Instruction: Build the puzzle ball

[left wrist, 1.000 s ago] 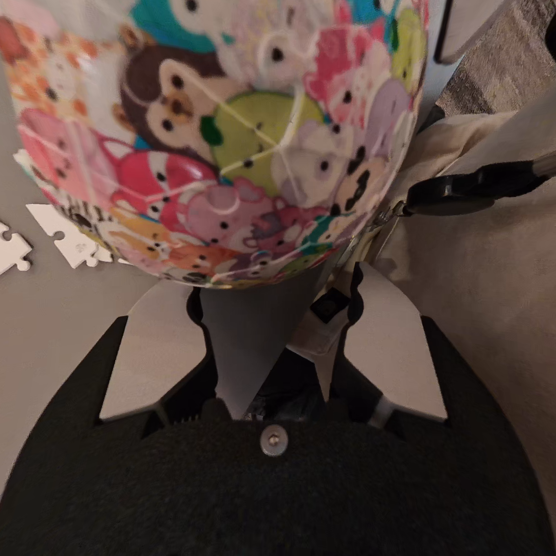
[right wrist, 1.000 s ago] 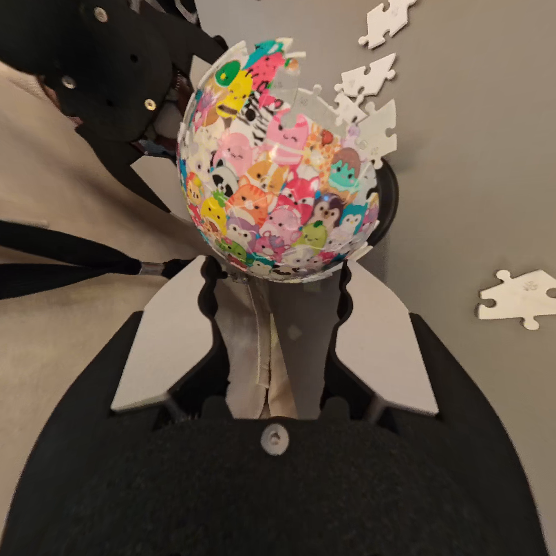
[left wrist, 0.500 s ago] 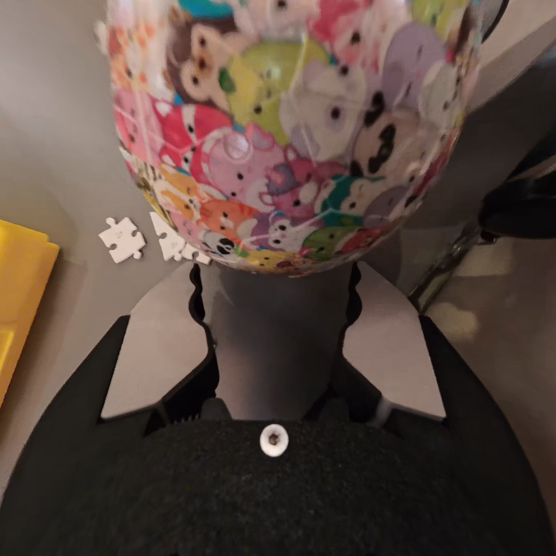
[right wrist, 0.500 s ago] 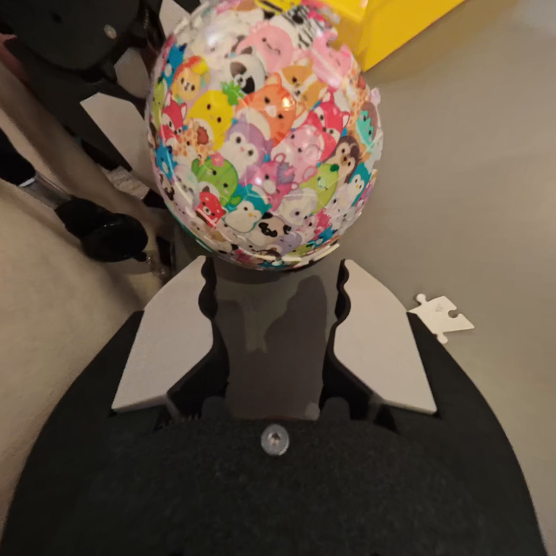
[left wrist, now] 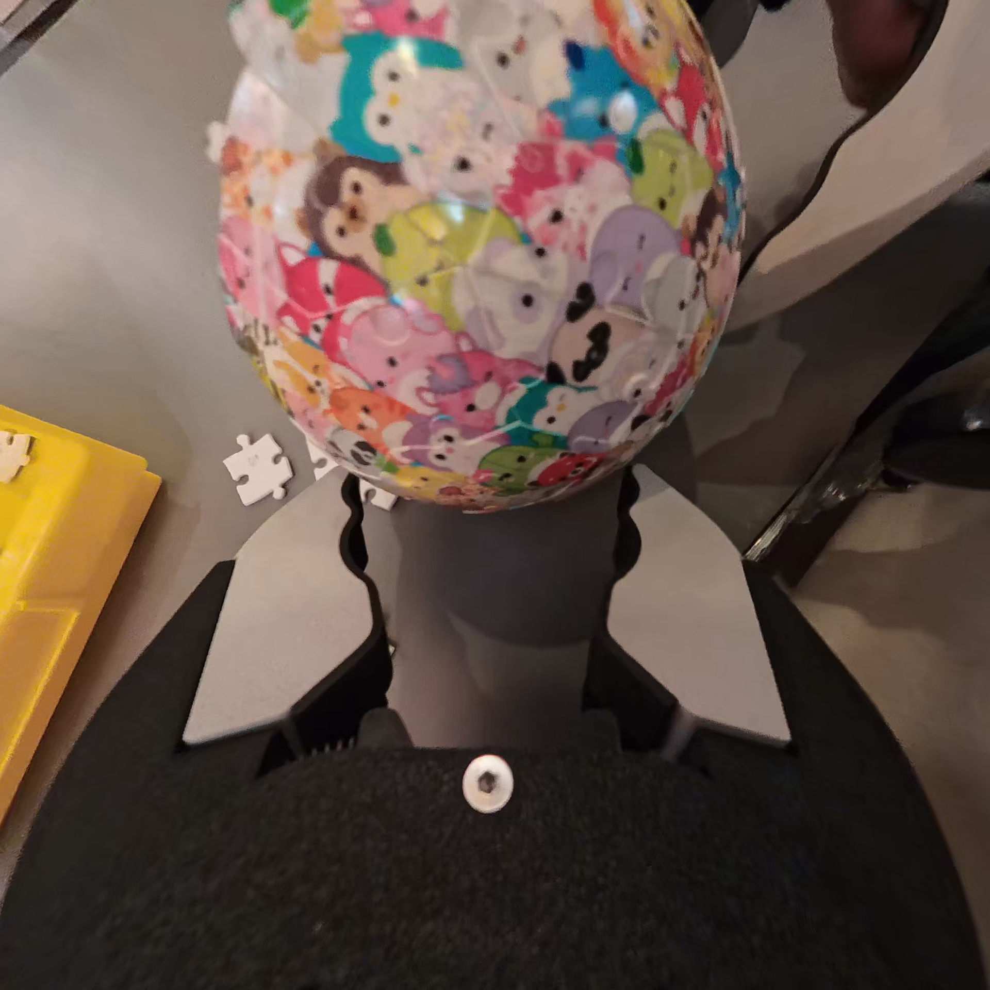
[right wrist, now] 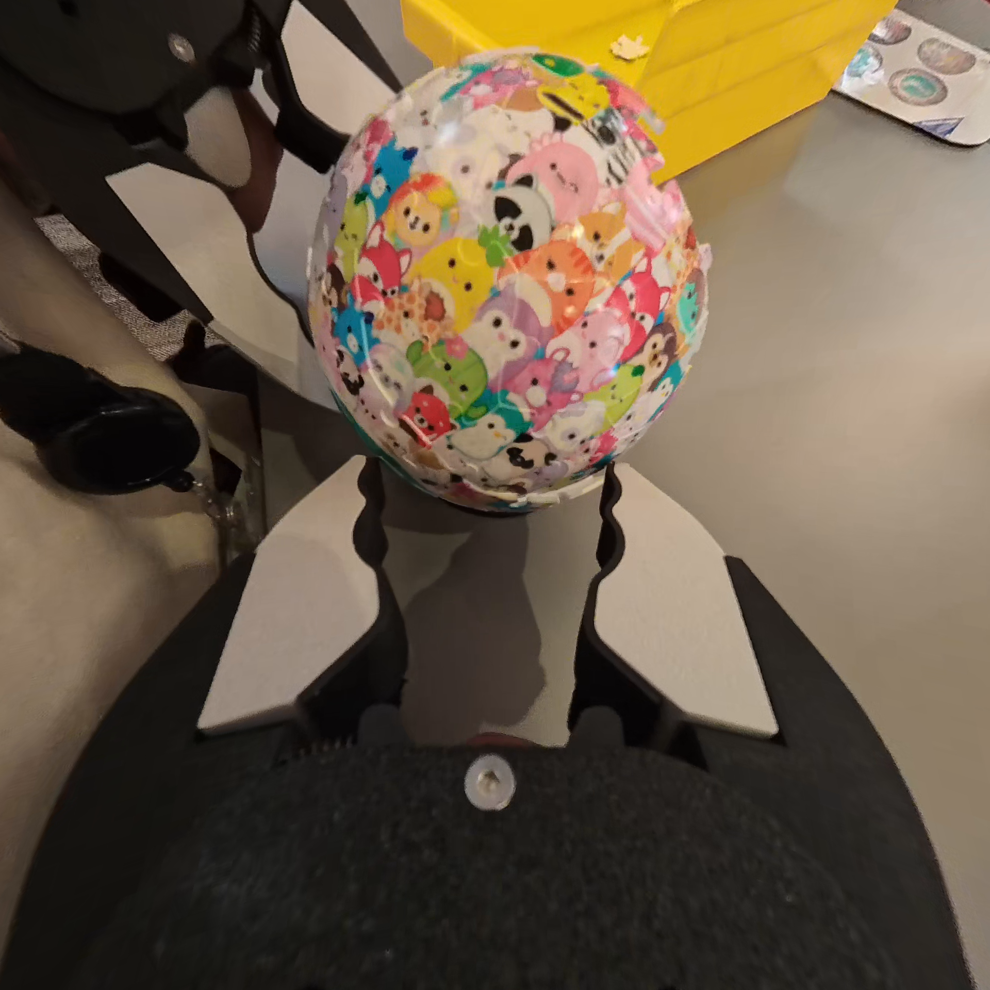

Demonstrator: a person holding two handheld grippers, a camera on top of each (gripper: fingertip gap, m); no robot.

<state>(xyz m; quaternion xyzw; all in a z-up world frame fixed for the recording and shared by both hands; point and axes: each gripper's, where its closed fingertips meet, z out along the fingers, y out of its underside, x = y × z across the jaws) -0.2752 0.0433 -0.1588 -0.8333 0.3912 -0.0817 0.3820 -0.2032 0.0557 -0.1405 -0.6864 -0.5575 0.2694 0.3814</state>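
Looking at this from across the table, the puzzle ball (left wrist: 482, 257) is nearly built; it's covered in bright cartoon animals and sits just past the tips of both tools, over the grey table (right wrist: 830, 428). The left gripper (left wrist: 485, 498) has its fingers spread wide with the ball's lower curve sitting right at the tips; honestly can't tell if they're touching it or just cradling close; nothing is pinched between them. Same story on the right gripper (right wrist: 487, 482), fingers parted, ball just ahead of the tips, with something dark under the ball that might be a stand, hard to say.

Up on the far top of the ball in the right view there's a ragged edge near the zebra stripes, so I'd guess a few pieces are missing there. One loose white piece (left wrist: 259, 469) lies face down on the table beside the yellow box (left wrist: 59, 562); another small piece (right wrist: 631, 47) sits on top of the box.

My read: this is the turn-and-check step, getting the gap facing up; next move probably calls for one tool steadying the ball while the other goes for that loose piece, gently, since squeezing could pop the seams.
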